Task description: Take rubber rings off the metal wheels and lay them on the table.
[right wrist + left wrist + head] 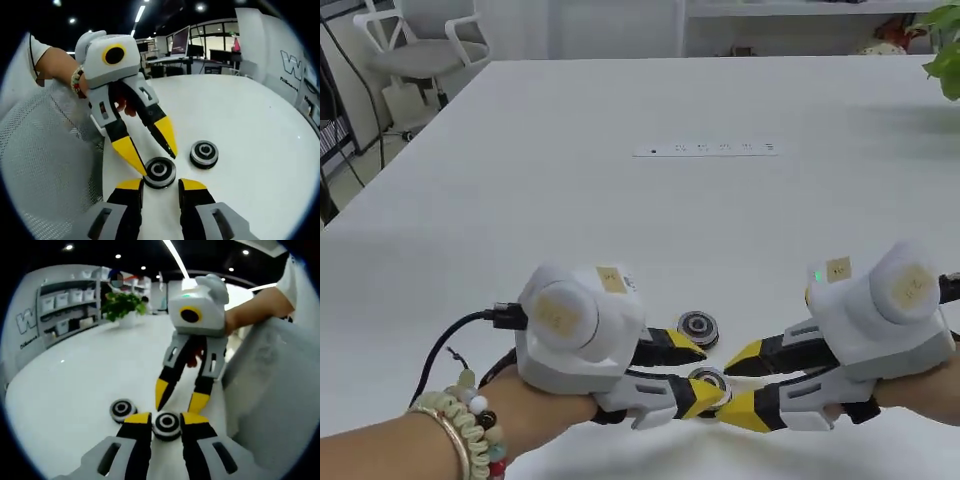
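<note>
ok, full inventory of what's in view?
metal wheels with black rubber rings: 2, silver and black, on table; near wheel at the jaw tips, far wheel just beyond
table: 1, white
flat strip: 1, white, mid-table
chair: 1, pale, far left
plant: 1, green, far right
bracelets: several, beaded, left wrist
left gripper: white, yellow-tipped jaws apart
right gripper: same, jaws apart

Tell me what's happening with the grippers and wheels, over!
Left gripper open, flanking near wheel. Right gripper open, facing it. Far wheel sits apart, clear of jaws. Rubber rings on both.
</note>
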Tool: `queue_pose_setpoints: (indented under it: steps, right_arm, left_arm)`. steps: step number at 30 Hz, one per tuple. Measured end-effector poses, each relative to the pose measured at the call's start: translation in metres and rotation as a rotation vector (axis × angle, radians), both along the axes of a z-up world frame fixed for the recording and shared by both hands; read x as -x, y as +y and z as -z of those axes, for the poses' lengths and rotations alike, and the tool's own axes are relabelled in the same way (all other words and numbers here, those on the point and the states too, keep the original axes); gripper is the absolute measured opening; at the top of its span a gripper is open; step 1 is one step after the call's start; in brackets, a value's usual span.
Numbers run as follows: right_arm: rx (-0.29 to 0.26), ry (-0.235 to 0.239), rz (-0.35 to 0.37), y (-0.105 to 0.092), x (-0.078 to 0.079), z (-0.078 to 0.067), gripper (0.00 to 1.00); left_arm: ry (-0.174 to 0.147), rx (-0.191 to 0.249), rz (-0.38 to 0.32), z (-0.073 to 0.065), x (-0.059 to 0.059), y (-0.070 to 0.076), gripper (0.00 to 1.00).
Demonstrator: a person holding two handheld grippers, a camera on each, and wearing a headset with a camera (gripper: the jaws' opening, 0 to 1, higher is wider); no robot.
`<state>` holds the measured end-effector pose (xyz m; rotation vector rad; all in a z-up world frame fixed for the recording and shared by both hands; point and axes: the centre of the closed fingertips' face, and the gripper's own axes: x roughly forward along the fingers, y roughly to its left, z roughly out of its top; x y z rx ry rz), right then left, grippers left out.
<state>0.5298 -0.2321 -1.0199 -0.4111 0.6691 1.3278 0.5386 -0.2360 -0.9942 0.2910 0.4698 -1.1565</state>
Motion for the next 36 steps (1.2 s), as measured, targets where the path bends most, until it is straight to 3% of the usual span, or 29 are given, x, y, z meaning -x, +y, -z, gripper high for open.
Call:
queue_pose_setpoints:
  steps: [4, 5, 6, 7, 11, 31, 35, 36]
  right_arm:
    - [0.002, 0.004, -0.004, 0.000, 0.001, 0.001, 0.22]
    - [0.003, 0.004, -0.005, 0.000, 0.000, 0.001, 0.22]
    - [0.004, 0.004, -0.004, -0.001, 0.000, 0.001, 0.22]
    - [0.004, 0.002, -0.006, -0.001, 0.000, 0.001, 0.20]
    - [0.008, 0.001, -0.004, -0.002, -0.001, 0.001, 0.18]
    - [0.083, -0.064, -0.040, -0.008, -0.004, 0.004, 0.02]
    - [0.104, -0.085, -0.021, -0.008, -0.009, 0.003, 0.00]
    - [0.105, -0.070, -0.002, -0.009, -0.010, 0.003, 0.00]
  left_arm:
    - [0.000, -0.043, 0.014, 0.010, 0.002, 0.003, 0.20]
    - [-0.024, -0.068, 0.018, 0.012, 0.000, 0.006, 0.18]
    - [-0.038, -0.044, 0.015, 0.007, 0.000, 0.000, 0.16]
    - [-0.031, -0.045, 0.015, 0.004, 0.002, -0.001, 0.16]
    - [-0.052, -0.050, 0.032, 0.003, 0.004, 0.000, 0.15]
    - [-0.040, -0.026, 0.013, 0.006, 0.001, 0.006, 0.14]
    - [-0.040, -0.025, 0.010, 0.006, 0.001, 0.006, 0.14]
    - [-0.041, -0.024, 0.009, 0.006, 0.000, 0.006, 0.14]
